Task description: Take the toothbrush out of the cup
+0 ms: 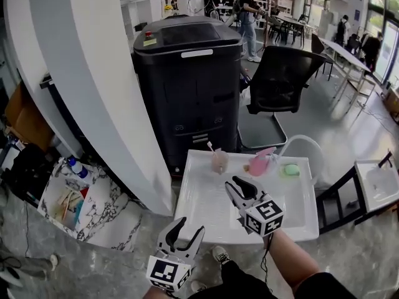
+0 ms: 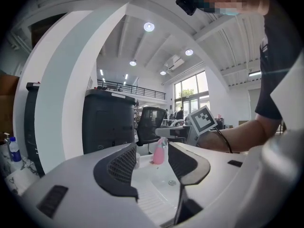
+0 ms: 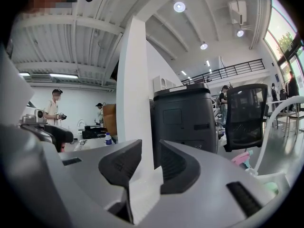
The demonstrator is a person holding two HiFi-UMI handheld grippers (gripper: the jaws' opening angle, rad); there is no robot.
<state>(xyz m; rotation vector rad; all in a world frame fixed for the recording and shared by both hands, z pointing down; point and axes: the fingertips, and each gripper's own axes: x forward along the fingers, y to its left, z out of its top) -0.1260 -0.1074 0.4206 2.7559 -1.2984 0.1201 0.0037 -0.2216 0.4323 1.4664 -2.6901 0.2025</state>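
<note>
A clear pinkish cup (image 1: pixel 219 161) stands at the far edge of the white table (image 1: pixel 206 207), with the toothbrush (image 1: pixel 211 147) sticking up out of it and leaning left. My right gripper (image 1: pixel 240 186) hovers open over the middle of the table, a little nearer than the cup and to its right, holding nothing. At the table's near left corner my left gripper (image 1: pixel 186 233) is open and empty too. In the left gripper view the open left gripper (image 2: pixel 152 158) frames a distant pink bottle (image 2: pixel 158 152). The right gripper (image 3: pixel 151 163) looks past the table toward a black cabinet (image 3: pixel 183 122).
A pink bottle (image 1: pixel 260 163) and a green soap-like lump (image 1: pixel 290 170) sit on the table right of the cup. Behind the table stand a black cabinet (image 1: pixel 187 73), an office chair (image 1: pixel 280 80) and a white chair (image 1: pixel 307 151). A white pillar (image 1: pixel 93 73) rises at left.
</note>
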